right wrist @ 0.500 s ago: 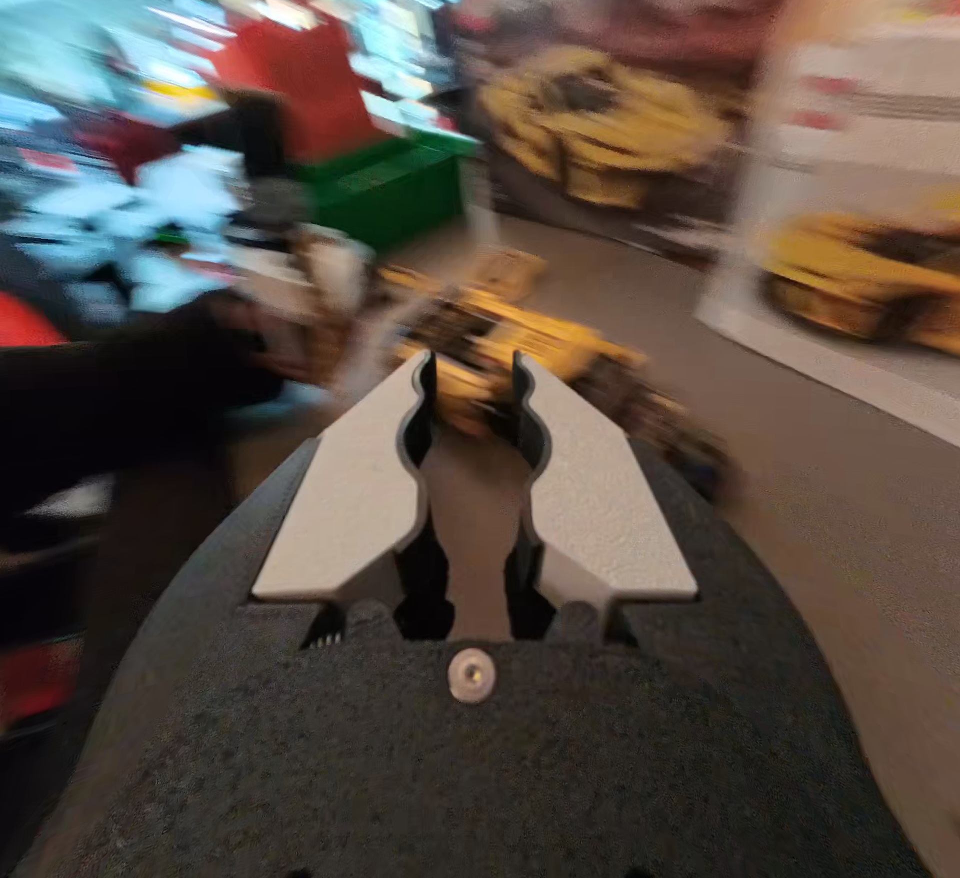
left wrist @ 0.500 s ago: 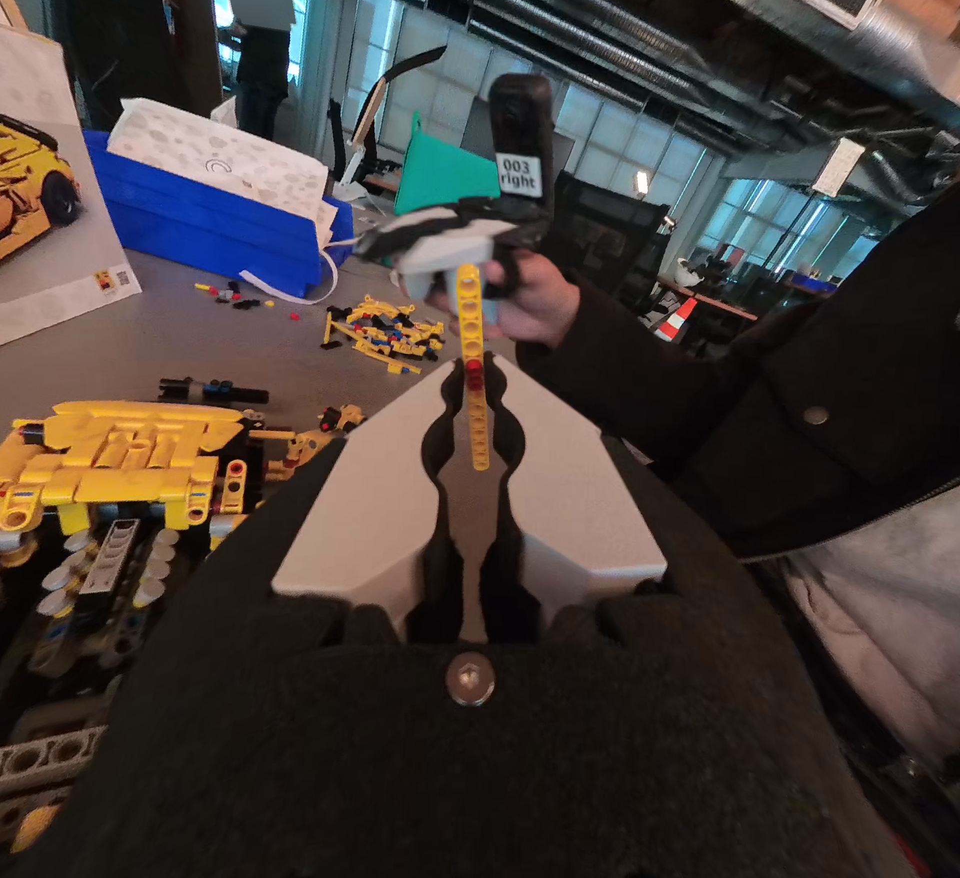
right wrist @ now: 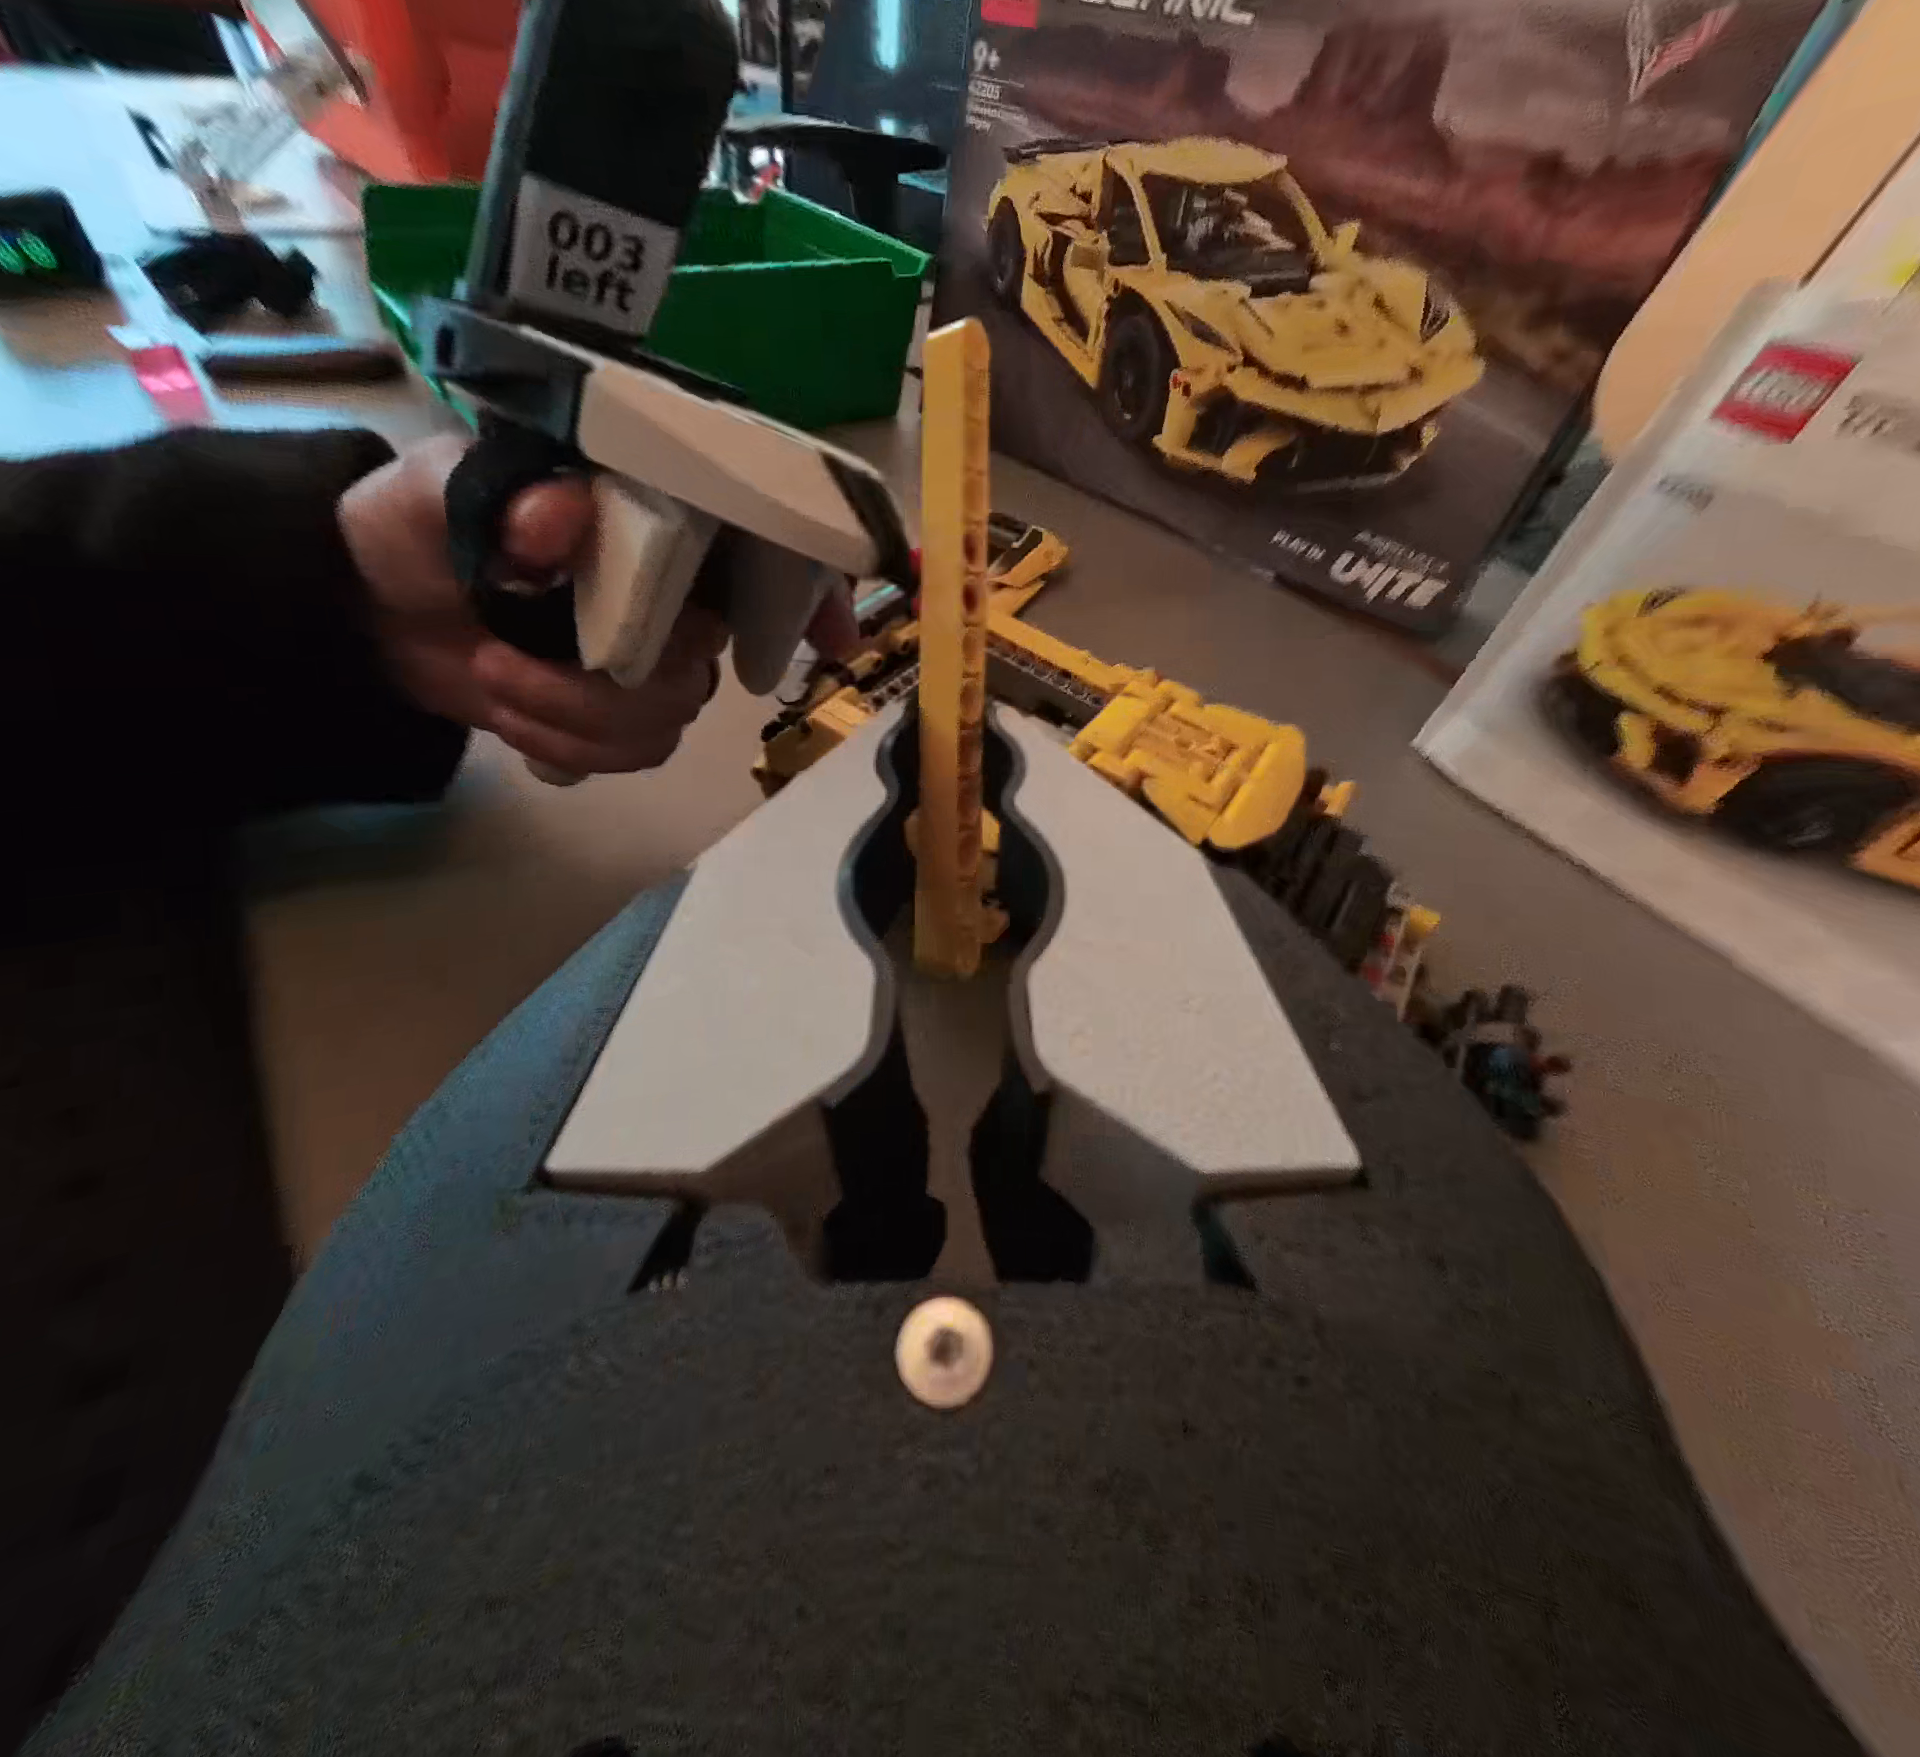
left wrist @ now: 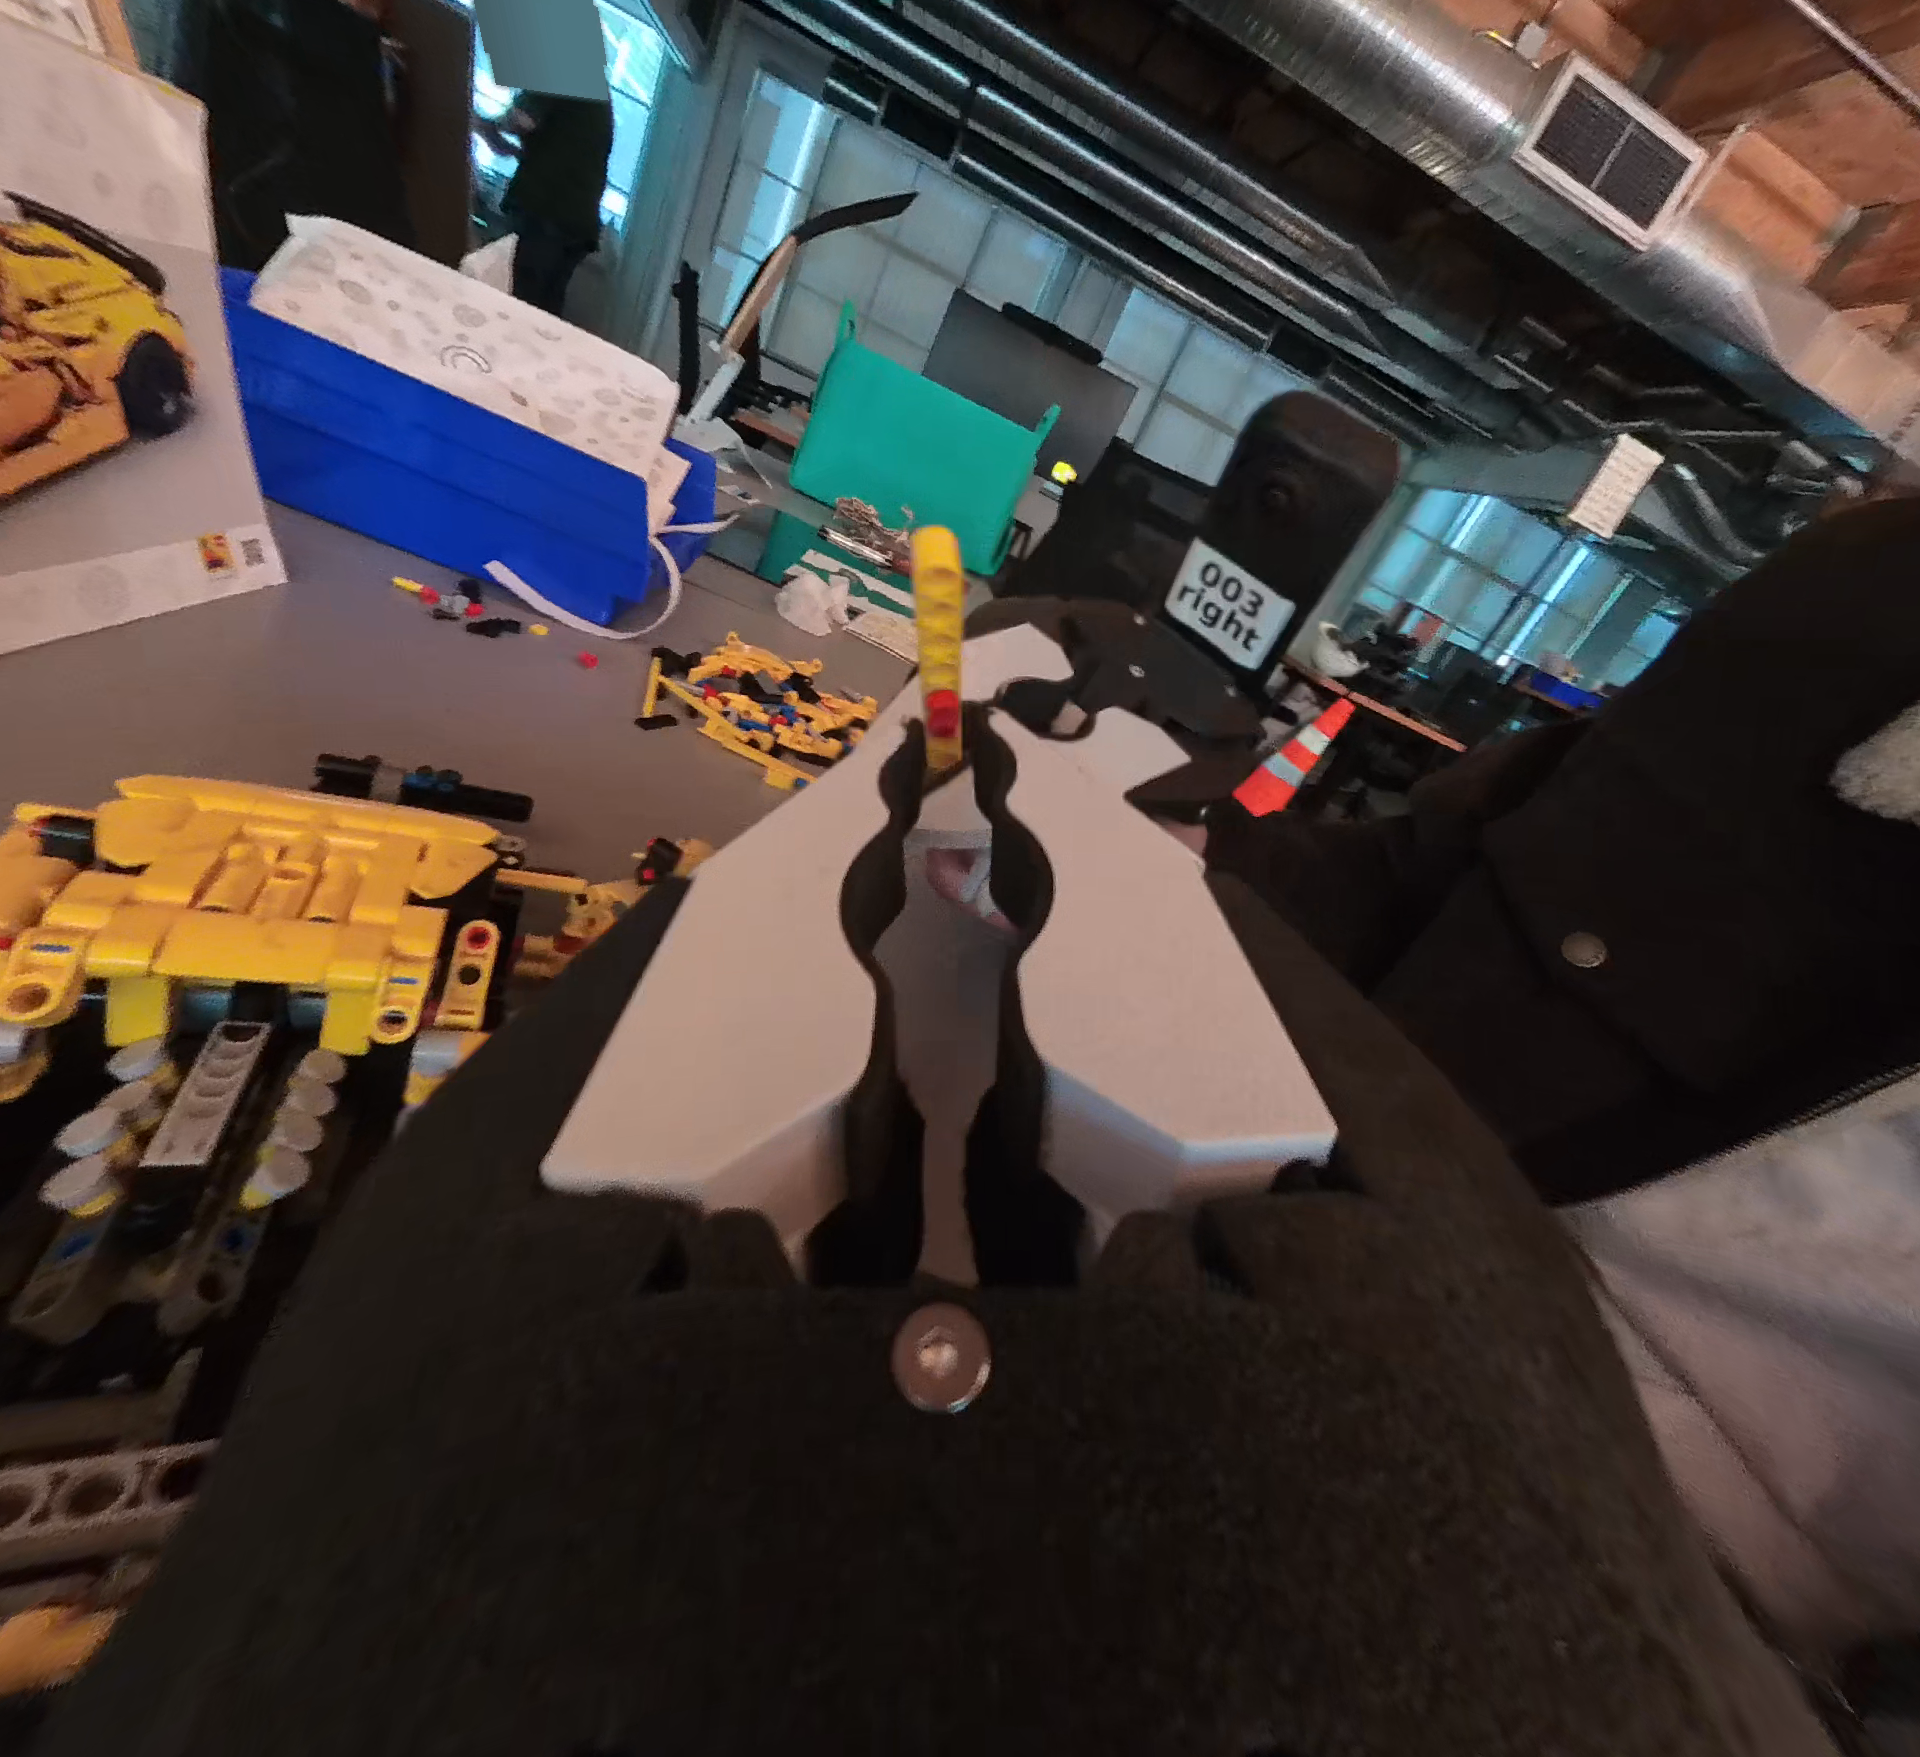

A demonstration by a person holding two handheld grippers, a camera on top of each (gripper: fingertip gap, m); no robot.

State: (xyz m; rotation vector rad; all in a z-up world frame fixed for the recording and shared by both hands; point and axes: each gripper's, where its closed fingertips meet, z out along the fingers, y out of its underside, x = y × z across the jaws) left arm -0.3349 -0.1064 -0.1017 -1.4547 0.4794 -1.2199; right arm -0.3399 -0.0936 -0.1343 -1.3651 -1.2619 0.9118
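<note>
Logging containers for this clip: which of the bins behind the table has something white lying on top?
The blue bin, left of the teal one: a white spotted bag rests on it; the teal one carries nothing white.

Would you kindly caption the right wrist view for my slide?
Right gripper clamps an upright yellow beam as the left gripper meets it.

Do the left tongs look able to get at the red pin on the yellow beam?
Likely yes: left tongs sit at the red pin, nothing between; right tongs hold the yellow beam.
</note>
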